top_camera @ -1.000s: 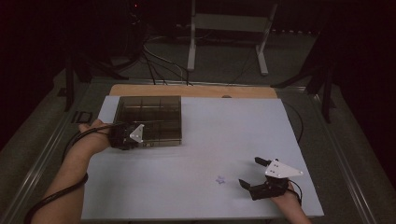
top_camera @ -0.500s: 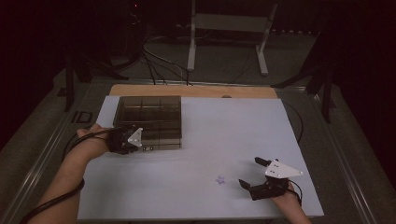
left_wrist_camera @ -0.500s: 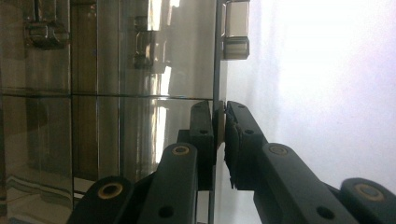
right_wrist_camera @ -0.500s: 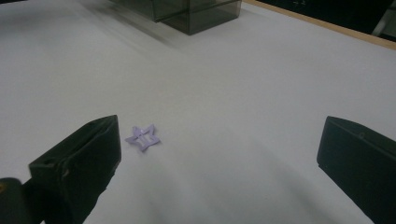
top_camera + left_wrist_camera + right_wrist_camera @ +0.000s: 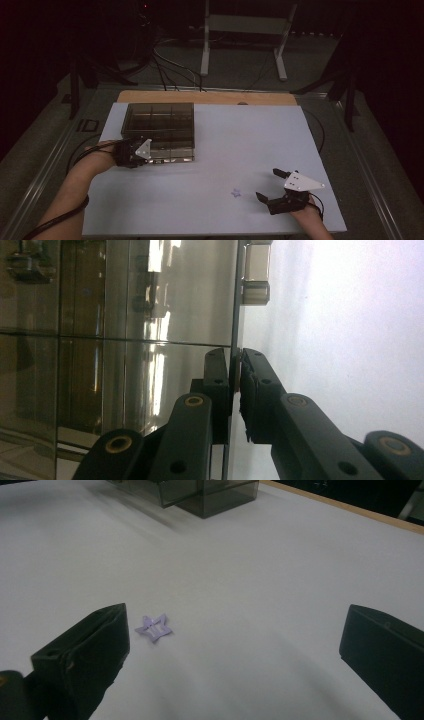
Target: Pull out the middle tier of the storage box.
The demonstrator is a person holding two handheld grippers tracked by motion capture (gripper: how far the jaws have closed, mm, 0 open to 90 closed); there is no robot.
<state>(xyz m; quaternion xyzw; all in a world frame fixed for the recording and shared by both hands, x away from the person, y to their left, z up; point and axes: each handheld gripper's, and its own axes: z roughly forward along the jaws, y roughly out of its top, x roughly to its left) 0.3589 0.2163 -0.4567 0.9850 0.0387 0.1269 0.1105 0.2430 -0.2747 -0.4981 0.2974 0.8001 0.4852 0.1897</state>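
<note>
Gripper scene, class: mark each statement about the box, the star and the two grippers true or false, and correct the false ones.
1. The left gripper is shut on the front edge of the box lid. True.
2. The right gripper holds the star. False: its jaws stand open and the star lies on the table beside them.
3. The box is tinted and see-through, with compartments. True.
4. The star lies inside the box. False: it lies on the table, apart from the box.
</note>
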